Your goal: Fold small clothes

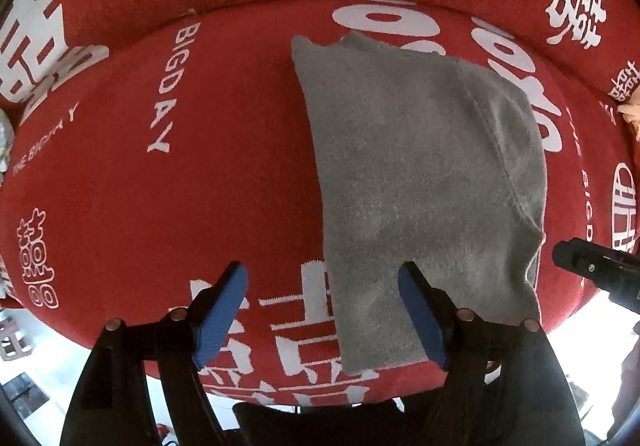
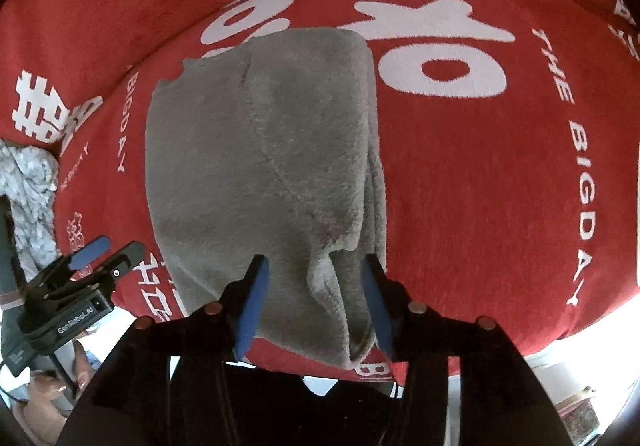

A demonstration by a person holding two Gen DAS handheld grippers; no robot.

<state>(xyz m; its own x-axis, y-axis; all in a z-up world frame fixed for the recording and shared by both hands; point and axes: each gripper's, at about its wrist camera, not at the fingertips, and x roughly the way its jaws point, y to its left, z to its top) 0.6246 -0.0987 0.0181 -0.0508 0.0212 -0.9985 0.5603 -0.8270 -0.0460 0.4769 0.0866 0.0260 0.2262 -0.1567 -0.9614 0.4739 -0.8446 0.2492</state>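
A small grey fleece garment [image 1: 420, 174] lies folded in a long strip on a red blanket [image 1: 200, 186] with white lettering. My left gripper [image 1: 322, 270] points straight down over the garment's near left edge. Its blue pads [image 1: 218, 314] stand wide apart and touch nothing. In the right wrist view the same garment [image 2: 260, 166] shows a raised fold at its near right end. My right gripper [image 2: 315, 260] hovers over that fold with its pads [image 2: 250, 306] apart, and the cloth lies loose between them. The left gripper [image 2: 100, 254] shows at the lower left there.
The red blanket [image 2: 500, 186] covers a cushioned seat with a raised back behind it. A crumpled pale cloth [image 2: 28, 198] lies at the left end. The seat's front edge runs just below the grippers, with bright floor beyond. A person's hand [image 2: 48, 386] holds the left gripper's handle.
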